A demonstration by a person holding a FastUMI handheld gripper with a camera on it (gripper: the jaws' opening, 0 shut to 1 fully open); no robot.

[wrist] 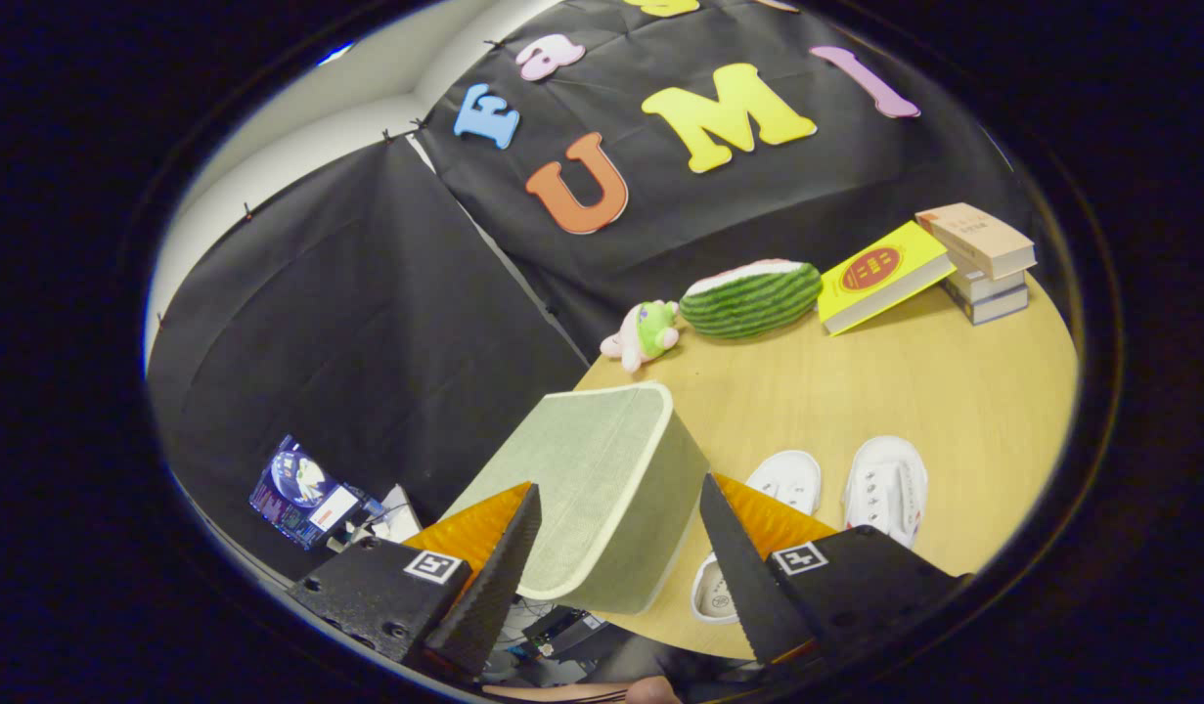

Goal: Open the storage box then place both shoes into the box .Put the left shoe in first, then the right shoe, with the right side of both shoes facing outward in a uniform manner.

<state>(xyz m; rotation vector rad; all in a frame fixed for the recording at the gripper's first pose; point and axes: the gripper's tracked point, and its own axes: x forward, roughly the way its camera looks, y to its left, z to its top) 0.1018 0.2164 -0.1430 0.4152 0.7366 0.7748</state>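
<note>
Hand-held gripper (616, 528) open, fingers astride storage box (587, 489), shoes (885, 489) just beyond.

A pale green woven-textured storage box (602, 479), two white shoes (885, 484), a green-striped watermelon toy (753, 298) and a yellow book (880, 274) on a tan wood-grain counter (914, 381).

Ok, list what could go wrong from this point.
1. The storage box sits at the table edge, still closed; the open gripper straddles it, so a clumsy lid pull may drag it off.
2. The two white shoes lie right beside the box; a swinging lid or finger could knock them.
3. Which shoe is left is hard to tell, so the order may slip.
</note>
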